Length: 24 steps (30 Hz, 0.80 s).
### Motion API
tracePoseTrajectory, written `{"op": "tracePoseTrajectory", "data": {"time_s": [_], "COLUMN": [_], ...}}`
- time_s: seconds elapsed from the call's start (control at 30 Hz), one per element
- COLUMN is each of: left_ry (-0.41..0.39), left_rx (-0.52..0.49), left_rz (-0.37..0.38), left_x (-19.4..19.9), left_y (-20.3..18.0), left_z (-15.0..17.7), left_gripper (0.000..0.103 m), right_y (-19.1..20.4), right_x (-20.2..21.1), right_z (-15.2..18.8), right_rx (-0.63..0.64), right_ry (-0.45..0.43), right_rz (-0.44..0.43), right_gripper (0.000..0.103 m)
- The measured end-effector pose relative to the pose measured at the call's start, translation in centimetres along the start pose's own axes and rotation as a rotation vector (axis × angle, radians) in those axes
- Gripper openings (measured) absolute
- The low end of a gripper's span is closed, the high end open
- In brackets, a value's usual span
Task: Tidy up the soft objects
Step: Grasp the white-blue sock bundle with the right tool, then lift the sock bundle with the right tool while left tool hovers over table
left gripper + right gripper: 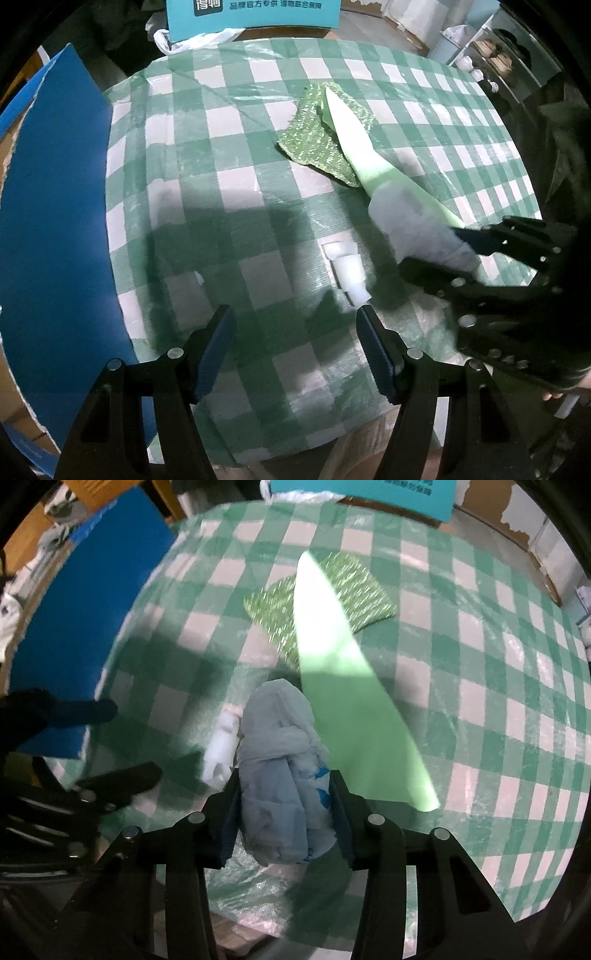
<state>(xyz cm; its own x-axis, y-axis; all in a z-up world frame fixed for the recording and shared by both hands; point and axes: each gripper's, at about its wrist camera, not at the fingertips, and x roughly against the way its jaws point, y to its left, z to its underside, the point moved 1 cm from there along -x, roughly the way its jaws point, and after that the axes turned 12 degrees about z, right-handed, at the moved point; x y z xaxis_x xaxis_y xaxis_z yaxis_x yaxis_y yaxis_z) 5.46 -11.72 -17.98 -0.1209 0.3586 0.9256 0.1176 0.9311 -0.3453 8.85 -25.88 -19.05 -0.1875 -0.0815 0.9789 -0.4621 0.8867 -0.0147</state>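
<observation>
A pale green sheet (332, 686) hides part of the speckled cloth (351, 587). The grey bundle (280, 775) covers the near end of a white foam block (221, 753). The teal sign (251, 16) is cropped at the top, its lettering blurred.

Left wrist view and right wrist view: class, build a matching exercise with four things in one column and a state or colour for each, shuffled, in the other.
1. right tool
2. left tool
3. mat
4. board

a. blue
b. open, holding nothing
c. speckled green, flat on the table
d. shut on a pale bundle

Pairs: 1-d, 2-b, 3-c, 4-a
</observation>
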Motion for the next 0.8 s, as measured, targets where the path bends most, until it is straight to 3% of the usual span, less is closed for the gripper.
{"op": "tracePoseTrajectory", "data": {"time_s": [0.37, 0.8], "left_ry": [0.015, 0.047], "left_rx": [0.024, 0.04], "left_rz": [0.026, 0.011], "left_x": [-1.9, -4.4], "left_y": [-1.0, -2.3], "left_z": [-1.6, -2.4], "left_gripper": [0.069, 0.069], "right_y": [-5.3, -5.7], "right_x": [1.8, 1.7], "right_z": [-0.3, -0.4], "right_rx": [-0.134, -0.162], "right_ry": [-0.06, -0.069], "right_rz": [-0.002, -0.027], "right_gripper": [0.044, 0.044]}}
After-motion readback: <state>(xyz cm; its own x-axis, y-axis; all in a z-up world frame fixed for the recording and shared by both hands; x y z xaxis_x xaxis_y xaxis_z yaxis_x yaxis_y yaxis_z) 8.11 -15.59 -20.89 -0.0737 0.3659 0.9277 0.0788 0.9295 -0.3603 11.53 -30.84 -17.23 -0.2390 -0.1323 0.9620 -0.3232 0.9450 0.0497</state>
